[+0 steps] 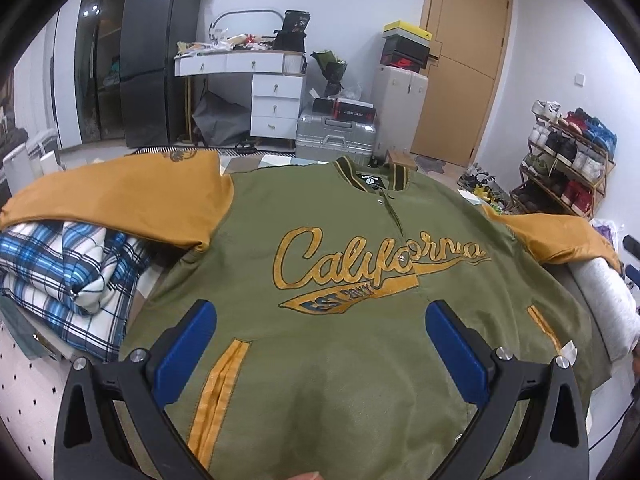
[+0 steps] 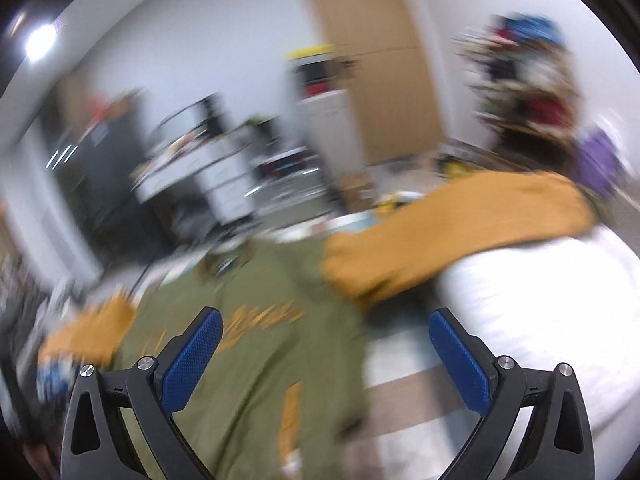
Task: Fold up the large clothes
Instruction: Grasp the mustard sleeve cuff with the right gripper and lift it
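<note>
Since the jacket (image 1: 340,280) is lying flat and face-up with both sleeves flung out sideways, I'd say folding hasn't really started yet, and this is the line-up before the first grab. Left gripper (image 1: 320,344) hovers over the hem end with its jaws spread wide on nothing, and the right gripper (image 2: 326,354) is just as wide and empty, though its view is badly blurred. The jacket runs lengthwise straight ahead of the left gripper, collar (image 1: 374,170) at the far end, so next is probably pinching the mustard sleeve (image 2: 460,224) ahead-right of the right gripper and bringing it across the chest.
</note>
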`<state>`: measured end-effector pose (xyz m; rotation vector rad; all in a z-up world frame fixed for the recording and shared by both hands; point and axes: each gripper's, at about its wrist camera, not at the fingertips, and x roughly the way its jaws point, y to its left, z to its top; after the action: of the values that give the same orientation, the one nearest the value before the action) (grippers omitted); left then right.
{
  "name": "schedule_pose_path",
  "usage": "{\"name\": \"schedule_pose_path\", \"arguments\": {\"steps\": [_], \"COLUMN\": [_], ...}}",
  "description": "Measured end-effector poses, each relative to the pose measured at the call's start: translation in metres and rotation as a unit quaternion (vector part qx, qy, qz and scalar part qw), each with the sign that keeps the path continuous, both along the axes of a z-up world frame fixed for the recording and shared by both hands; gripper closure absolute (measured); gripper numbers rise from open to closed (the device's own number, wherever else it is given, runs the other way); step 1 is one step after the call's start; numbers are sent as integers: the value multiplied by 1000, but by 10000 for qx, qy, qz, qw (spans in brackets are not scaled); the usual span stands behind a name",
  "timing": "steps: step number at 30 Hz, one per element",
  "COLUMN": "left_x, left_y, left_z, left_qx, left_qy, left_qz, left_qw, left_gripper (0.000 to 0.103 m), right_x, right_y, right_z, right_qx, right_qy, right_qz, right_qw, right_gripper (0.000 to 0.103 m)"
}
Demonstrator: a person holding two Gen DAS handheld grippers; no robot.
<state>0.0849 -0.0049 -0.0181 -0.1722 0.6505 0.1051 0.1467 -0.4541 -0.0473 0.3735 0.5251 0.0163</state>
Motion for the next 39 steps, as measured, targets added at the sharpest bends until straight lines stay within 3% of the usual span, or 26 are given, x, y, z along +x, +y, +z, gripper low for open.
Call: {"name": "schedule_pose_path", "arguments": {"steps": [3, 7, 11, 17, 20, 21, 22, 23, 24, 30, 35, 39], "left_x": [0, -1, 2, 2, 1, 0, 0, -1, -2, -9, -19, -32], "left_y": [2, 9, 12, 13, 17, 18, 19, 20, 21, 34, 53, 77], "left_z": [-2, -8, -12, -14, -15, -15, -15, -15, -15, -13, -8, -5], "left_qx": [25, -48, -75, -20, -62, -70, -85, -101, -113, -238, -395, -595], "left_qy": [15, 80, 146, 211, 217, 209, 199, 186, 172, 20, -165, -334], "left_qz": [69, 137, 172, 136, 156, 162, 165, 166, 172, 162, 265, 518], "left_qw": [10000, 9999, 9997, 9997, 9996, 9996, 9996, 9996, 9996, 9996, 9987, 9963], "left_gripper": [1, 1, 1, 1, 1, 1, 1, 1, 1, 1, 1, 1], "right_x": [4, 9, 31, 66, 78, 79, 79, 80, 79, 70, 82, 97], "right_y": [-73, -155, -214, -247, -252, -250, -246, -242, -241, -164, -66, 43], "right_z": [5, 8, -25, -61, -59, -55, -49, -40, -31, 59, 111, 124], "right_qx": [807, 1304, 2219, 2910, 2780, 2688, 2520, 2357, 2266, 1042, 686, 583], "right_qy": [-30, -67, 393, 683, 788, 775, 762, 721, 577, -492, -872, -963], "right_qz": [-898, -1905, -2290, -2386, -2594, -2659, -2751, -2777, -2778, -2280, -1362, -83], "right_qw": [9927, 9730, 9470, 9240, 9215, 9225, 9247, 9285, 9318, 9668, 9844, 9936], "right_gripper": [0, 0, 6, 10, 29, 50, 65, 77, 82, 87, 87, 87]}}
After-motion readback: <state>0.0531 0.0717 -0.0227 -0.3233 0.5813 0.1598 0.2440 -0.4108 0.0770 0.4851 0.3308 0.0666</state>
